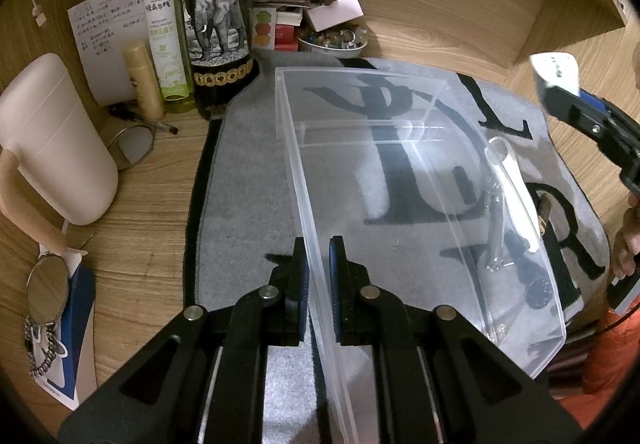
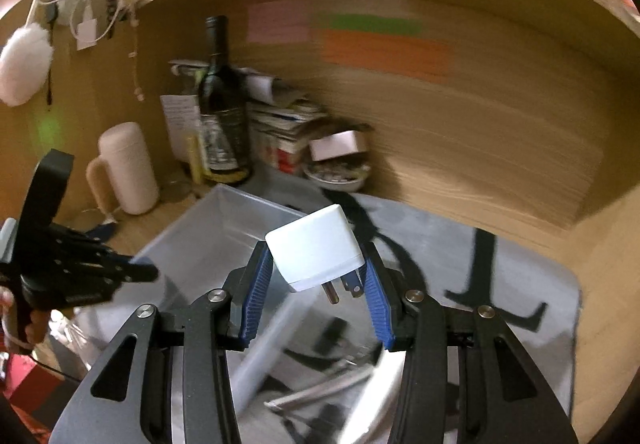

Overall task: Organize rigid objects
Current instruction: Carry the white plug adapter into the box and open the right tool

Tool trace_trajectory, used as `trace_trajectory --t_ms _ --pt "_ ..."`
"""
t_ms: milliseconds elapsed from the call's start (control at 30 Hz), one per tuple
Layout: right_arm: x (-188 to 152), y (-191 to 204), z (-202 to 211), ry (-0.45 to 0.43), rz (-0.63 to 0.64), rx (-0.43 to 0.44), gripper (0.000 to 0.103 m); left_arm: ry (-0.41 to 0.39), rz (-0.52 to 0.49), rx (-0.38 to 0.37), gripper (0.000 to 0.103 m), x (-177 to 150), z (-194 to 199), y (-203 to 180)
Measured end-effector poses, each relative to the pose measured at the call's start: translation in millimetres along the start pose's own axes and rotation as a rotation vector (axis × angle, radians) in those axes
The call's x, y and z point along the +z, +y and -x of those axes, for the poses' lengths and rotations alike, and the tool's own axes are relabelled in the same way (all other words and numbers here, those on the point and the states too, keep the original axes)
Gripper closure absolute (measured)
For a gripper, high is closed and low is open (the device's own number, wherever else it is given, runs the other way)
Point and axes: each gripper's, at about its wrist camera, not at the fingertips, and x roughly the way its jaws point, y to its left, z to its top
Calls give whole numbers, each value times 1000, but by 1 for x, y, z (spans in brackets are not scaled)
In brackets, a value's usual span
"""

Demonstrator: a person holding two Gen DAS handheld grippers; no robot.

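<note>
wooden tabletop (image 1: 140, 211), left view: left tool (image 1: 318, 276) clenched on clear bin (image 1: 400, 179) wall at 6 o'clock. right view: right tool (image 2: 316, 284) grasping white plug adapter (image 2: 316, 248) above the bin at center; a loose grip could drop it outside

dim, fisheye-warped, right view motion-blurred

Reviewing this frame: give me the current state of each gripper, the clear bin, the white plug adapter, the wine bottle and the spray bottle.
left gripper: shut on the near wall of the clear bin.
right gripper: shut on the white plug adapter, held in the air.
clear bin: open-topped, on the grey mat.
white plug adapter: clamped, prongs pointing toward the camera.
wine bottle: upright.
spray bottle: upright, capped.
</note>
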Motion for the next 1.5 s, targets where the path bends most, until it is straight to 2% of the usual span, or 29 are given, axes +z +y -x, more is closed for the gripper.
trace_trajectory --t_ms 133,500,733,900,1133,1500 --pt "4 19 -17 31 32 44 62 0 -3 -2 94 1 -1 0" --pt "-1 56 -76 205 131 121 62 -2 -5 -18 94 0 -1 2" --pt "-6 66 -102 326 161 153 62 -6 -9 -18 94 -1 -1 1" --pt "-8 68 -110 371 179 160 62 -7 -15 -18 94 0 -1 0" --pt "-9 68 -109 368 188 140 61 -6 -14 -18 94 -1 -1 0" --pt "4 67 -80 254 211 84 44 -5 -14 -21 94 0 0 0"
